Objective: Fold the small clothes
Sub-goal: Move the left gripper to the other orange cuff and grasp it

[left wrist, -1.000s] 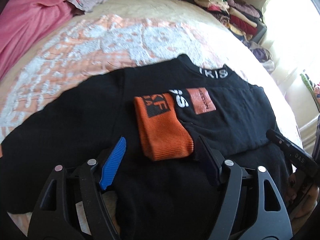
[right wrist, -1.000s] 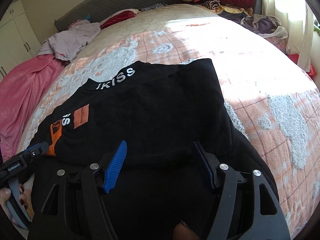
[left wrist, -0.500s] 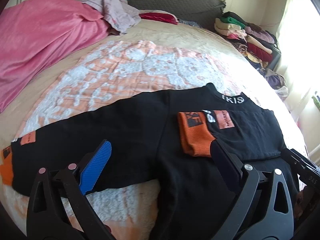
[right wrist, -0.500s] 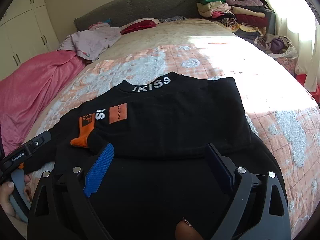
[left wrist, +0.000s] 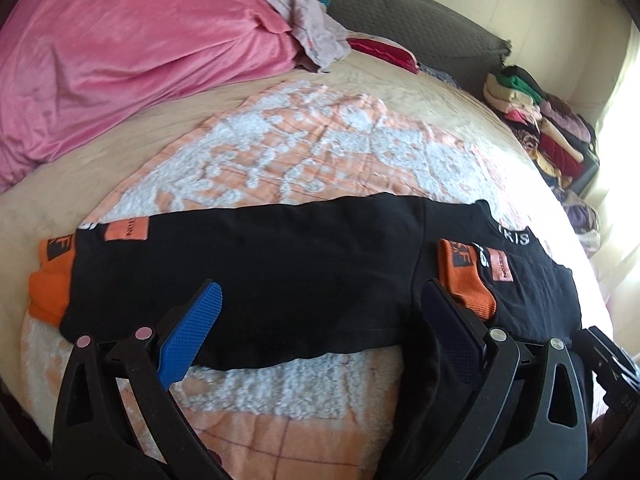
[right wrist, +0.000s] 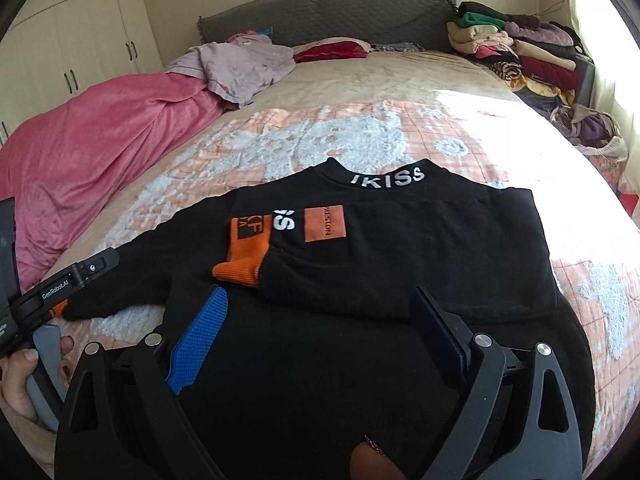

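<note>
Nearest, saw the left tool spread to its widest, jaws just been opening, nothing pinched between the pads, only cloth lying beneath. Found the right tool the same: jaws just been opening, gaping wide, holding nothing, poised over the lower body of the garment.

Just beyond, lay a black sweatshirt flat on the peach and white blanket of the bed, back up. Had one sleeve already folded across the body, its orange cuff resting near the middle. Left the other sleeve stretched straight out sideways, ending in a second orange cuff close to the blanket's edge. Further up, showed the lettered collar.

Judged soft, limp and fairly thick: likely to sag and drag on the fuzzy blanket rather than slide, no risk of breaking. Best taken at the ribbed cuff of the outstretched sleeve and near its shoulder seam, firmer spots for a clean fold.

Farthest, noted a pink quilt and stacked clothes.
</note>
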Demonstrator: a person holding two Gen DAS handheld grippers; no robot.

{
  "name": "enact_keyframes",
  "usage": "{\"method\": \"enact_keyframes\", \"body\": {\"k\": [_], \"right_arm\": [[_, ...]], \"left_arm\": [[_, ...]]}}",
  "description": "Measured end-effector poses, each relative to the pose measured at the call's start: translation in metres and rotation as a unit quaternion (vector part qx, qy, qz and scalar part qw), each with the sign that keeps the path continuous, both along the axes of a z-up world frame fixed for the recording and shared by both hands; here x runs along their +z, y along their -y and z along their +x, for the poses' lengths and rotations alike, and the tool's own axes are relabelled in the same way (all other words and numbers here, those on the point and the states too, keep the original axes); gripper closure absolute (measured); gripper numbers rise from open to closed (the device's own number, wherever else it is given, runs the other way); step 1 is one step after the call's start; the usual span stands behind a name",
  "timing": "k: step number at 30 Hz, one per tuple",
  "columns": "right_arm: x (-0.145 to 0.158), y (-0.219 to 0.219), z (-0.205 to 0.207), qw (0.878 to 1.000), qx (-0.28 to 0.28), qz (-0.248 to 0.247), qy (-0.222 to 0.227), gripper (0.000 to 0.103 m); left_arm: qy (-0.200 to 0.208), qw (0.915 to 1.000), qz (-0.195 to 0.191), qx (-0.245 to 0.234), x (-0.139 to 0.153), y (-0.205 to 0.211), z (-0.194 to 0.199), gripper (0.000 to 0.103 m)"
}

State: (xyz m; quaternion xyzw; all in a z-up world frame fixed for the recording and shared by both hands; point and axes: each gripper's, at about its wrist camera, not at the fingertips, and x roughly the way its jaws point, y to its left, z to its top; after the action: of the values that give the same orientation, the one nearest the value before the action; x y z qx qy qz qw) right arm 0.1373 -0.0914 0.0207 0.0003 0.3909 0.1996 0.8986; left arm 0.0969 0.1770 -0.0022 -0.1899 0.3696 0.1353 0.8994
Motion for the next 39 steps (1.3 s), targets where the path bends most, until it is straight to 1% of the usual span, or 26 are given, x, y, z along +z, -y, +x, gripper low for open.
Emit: {"method": "enact_keyframes", "body": {"k": [4,6,9,15,18,21,24,26,31,33,37,39], "right_arm": [[0.005,-0.015,-0.004,1.0,0.017,-0.002,0.005,0.012],[0.007,-0.022,-0.006,1.0,0.025,0.0,0.006,0.012],[0.011,-0.032,-0.008,0.999,0.036,0.002,0.009,0.012],[0.015,-0.053,-0.012,0.998,0.056,0.004,0.012,0.012],[0.016,-0.065,-0.016,0.997,0.07,0.003,0.013,0.012],[0.016,-0.082,-0.022,0.996,0.093,-0.004,0.013,0.012],[0.014,-0.099,-0.028,0.993,0.118,-0.008,0.012,0.012],[0.013,-0.111,-0.032,0.991,0.132,-0.009,0.009,0.012],[0.01,-0.133,-0.043,0.988,0.157,-0.011,0.004,0.012],[0.009,-0.136,-0.046,0.987,0.16,-0.008,0.002,0.012],[0.008,-0.134,-0.045,0.988,0.156,-0.001,-0.006,0.012],[0.007,-0.13,-0.043,0.989,0.15,0.002,-0.009,0.012]], "left_arm": [[0.014,0.9994,-0.014,0.03,0.005,-0.018,-0.014,0.01],[0.021,0.9982,-0.021,0.052,0.008,-0.031,-0.025,0.01],[0.018,0.9959,-0.033,0.082,0.008,-0.051,-0.039,0.01],[0.005,0.9883,-0.072,0.134,-0.002,-0.091,-0.068,0.01],[0.003,0.9852,-0.073,0.155,-0.004,-0.102,-0.083,0.01],[-0.003,0.9831,-0.075,0.167,-0.007,-0.111,-0.092,0.01],[-0.008,0.9803,-0.094,0.173,-0.013,-0.121,-0.099,0.01],[-0.006,0.9777,-0.113,0.176,-0.018,-0.126,-0.105,0.01],[-0.005,0.968,-0.172,0.183,-0.039,-0.141,-0.111,0.01],[0.0,0.9656,-0.184,0.184,-0.044,-0.144,-0.112,0.01],[0.013,0.9644,-0.185,0.189,-0.049,-0.148,-0.11,0.01],[0.011,0.9646,-0.178,0.194,-0.051,-0.151,-0.107,0.014]]}}
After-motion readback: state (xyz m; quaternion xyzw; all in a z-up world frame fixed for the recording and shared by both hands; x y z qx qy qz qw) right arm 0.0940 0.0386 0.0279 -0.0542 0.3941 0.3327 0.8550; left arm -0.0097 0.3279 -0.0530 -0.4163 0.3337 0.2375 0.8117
